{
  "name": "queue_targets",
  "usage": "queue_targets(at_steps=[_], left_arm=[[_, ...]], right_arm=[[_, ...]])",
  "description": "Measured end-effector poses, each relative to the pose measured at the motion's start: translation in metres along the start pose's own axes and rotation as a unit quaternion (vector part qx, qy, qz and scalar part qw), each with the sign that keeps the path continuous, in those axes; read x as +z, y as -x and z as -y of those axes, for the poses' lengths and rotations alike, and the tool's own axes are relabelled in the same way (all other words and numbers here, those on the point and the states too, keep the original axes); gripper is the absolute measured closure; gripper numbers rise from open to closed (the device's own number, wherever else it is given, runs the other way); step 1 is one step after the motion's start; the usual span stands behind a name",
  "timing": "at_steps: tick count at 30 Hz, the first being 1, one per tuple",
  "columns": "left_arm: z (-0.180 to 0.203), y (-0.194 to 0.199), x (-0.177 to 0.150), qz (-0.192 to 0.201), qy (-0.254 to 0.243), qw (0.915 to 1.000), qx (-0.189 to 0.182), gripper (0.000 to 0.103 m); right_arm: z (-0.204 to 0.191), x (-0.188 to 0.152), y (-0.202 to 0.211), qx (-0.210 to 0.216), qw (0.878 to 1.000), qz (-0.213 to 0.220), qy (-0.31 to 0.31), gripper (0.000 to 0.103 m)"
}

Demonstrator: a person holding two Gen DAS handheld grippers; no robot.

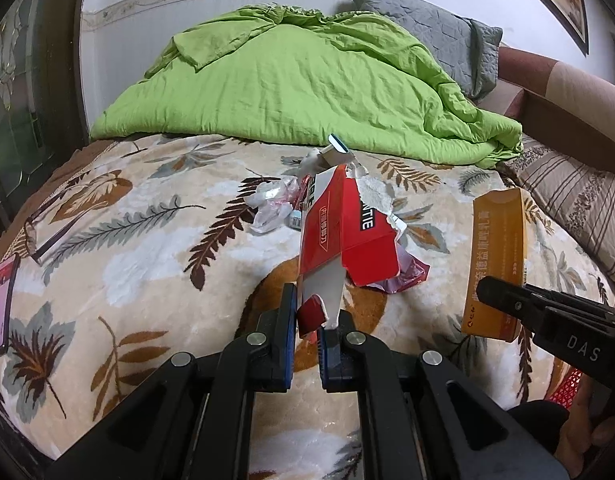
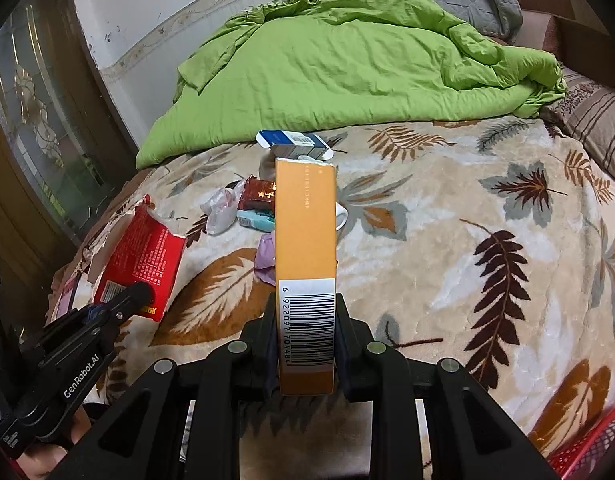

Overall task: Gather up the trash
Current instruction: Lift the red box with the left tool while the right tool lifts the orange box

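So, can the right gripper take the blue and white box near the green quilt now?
Probably not: the right gripper is shut on the orange box, so its jaws are full. The blue and white box lies unobstructed beyond.

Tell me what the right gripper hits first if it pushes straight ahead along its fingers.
The right gripper, shut on the orange box, points at the small trash pile. Probably the box's far end meets the blue-and-white box first, though depth is unclear and the orange box hides what lies directly behind it.
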State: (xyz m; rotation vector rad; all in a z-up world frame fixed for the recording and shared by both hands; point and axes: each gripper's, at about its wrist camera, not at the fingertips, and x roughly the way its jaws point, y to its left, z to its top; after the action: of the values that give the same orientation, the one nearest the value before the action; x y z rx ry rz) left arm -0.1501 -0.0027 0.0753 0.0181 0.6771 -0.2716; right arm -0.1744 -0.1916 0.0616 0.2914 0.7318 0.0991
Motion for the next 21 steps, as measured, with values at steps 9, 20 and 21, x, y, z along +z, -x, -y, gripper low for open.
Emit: queue_targets(at_steps=[9,20,21], left_arm=[[0.0013,0.0001,-0.0002,0.001,0.000,1.0000,0.001,0.094],[0.0020,-0.0005,0.0002,0.001,-0.001,1.0000,0.001,0.095],[0.0021,-0.0007,0.0003,0.001,-0.001,1.0000,0.001,0.095]], right_arm=[[-0.0024,0.0002,-0.0022,-0.008,1.000,-0.005,0.006,0.078],[-0.0030,0.0000,-0.0021,-0.013,1.000,-0.005,0.008,0.078],[-0.0029,0.0000,-0.0021,-0.012,1.000,-0.005,0.008,0.078]])
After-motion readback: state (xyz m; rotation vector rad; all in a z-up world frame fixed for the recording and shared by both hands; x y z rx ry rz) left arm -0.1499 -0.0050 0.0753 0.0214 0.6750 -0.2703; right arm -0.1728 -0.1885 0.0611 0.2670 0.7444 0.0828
